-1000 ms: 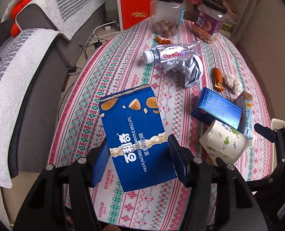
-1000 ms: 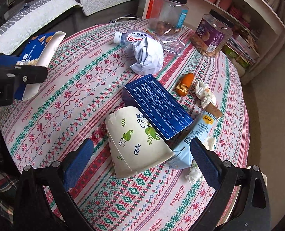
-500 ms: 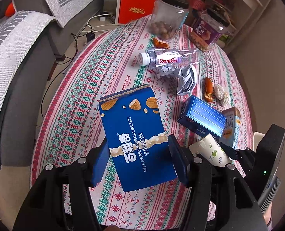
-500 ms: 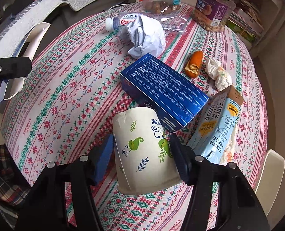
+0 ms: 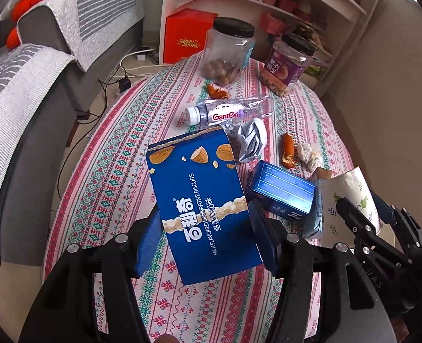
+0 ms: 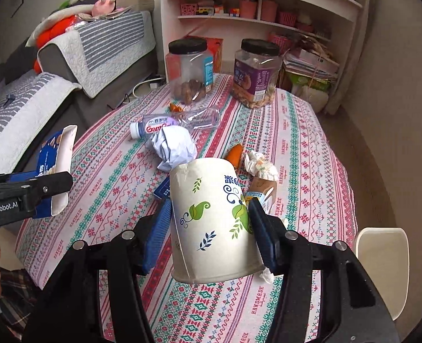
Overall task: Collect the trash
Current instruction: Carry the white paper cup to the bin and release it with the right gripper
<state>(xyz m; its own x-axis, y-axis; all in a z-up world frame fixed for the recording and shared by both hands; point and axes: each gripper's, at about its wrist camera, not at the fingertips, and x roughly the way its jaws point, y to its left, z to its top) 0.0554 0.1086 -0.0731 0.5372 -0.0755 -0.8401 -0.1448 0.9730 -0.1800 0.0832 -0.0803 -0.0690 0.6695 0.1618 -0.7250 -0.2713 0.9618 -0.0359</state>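
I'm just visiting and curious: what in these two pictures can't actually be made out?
- Small blue box: right view, mostly hidden behind the paper cup.
- Where the trash goes: no bin in either view.
- Biscuit box contents: left view, closed.
- Milk carton: left view, partly hidden.

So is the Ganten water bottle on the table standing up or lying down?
Lying down. The water bottle rests on its side on the tablecloth, white cap toward the sofa, beside the crumpled paper. It looks empty and partly crushed.

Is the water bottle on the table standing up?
No, the water bottle lies on its side on the table, its white cap pointing toward the sofa side.
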